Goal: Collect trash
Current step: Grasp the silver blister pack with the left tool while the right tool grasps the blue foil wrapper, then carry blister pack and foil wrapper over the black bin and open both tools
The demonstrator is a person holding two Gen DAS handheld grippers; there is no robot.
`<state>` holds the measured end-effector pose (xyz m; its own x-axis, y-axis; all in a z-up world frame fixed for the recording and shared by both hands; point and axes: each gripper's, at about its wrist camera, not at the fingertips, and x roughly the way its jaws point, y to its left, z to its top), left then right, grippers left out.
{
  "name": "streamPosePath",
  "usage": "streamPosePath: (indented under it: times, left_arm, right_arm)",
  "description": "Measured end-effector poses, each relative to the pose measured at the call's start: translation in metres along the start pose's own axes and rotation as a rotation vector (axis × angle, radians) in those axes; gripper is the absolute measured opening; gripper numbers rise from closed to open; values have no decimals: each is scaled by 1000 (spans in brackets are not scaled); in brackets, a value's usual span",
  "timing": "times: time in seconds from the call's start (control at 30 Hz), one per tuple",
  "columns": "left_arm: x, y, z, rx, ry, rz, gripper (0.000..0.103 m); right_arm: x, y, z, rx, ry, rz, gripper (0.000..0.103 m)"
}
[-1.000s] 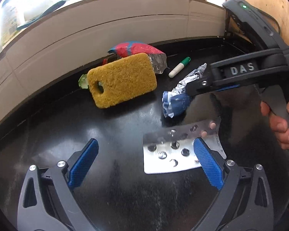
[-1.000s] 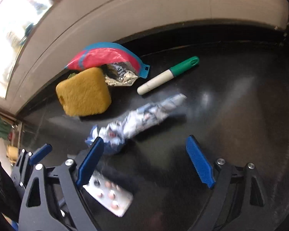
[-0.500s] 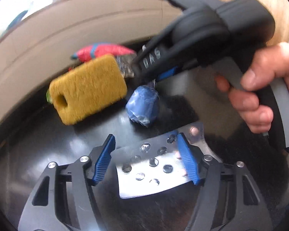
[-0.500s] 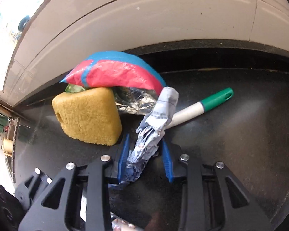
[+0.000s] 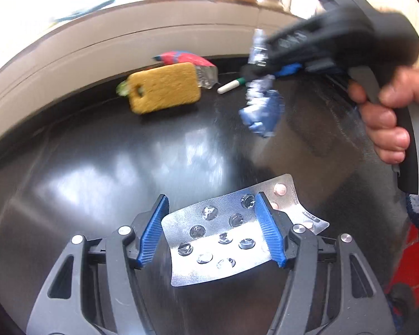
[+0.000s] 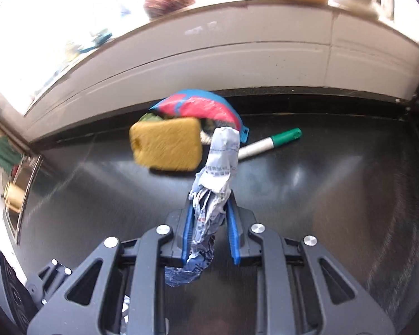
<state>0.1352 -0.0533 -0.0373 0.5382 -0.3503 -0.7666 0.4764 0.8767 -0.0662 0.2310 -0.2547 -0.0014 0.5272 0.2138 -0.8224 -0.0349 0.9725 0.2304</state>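
Note:
My left gripper (image 5: 211,230) is shut on a silver blister pack (image 5: 223,237), gripping it by its sides above the black counter (image 5: 111,167). My right gripper (image 6: 209,223) is shut on a crumpled blue-and-silver wrapper (image 6: 218,167) and holds it in the air; the wrapper also shows in the left wrist view (image 5: 261,106), hanging from the right gripper (image 5: 254,72). A red-and-blue snack bag (image 6: 198,106) with foil lies by the back wall.
A yellow sponge (image 6: 166,145) lies in front of the snack bag. A white marker with a green cap (image 6: 268,142) lies to its right. A white tiled wall (image 6: 209,55) borders the counter at the back, with jars on the ledge above.
My right gripper closed on the wrapper and lifted it off the counter. My left gripper closed on the blister pack and raised it, pulling back from the wall.

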Motion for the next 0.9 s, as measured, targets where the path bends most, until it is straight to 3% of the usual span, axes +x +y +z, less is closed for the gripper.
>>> streamPosePath:
  times: [0.27, 0.57, 0.73, 0.9]
  left_arm:
    - [-79, 28, -69, -206, -3, 144, 62]
    - [-140, 87, -131, -349, -8, 281, 62]
    - [-181, 117, -163, -430, -43, 360, 63]
    - [-244, 153, -238, -579, -51, 514, 63]
  right_arm:
    - [-40, 51, -85, -123, -8, 1, 22]
    - [-27, 134, -148, -249, 36, 67, 22]
    - [-20, 211, -165, -369, 61, 155, 22]
    - [-16, 317, -202, -561, 104, 299, 22]
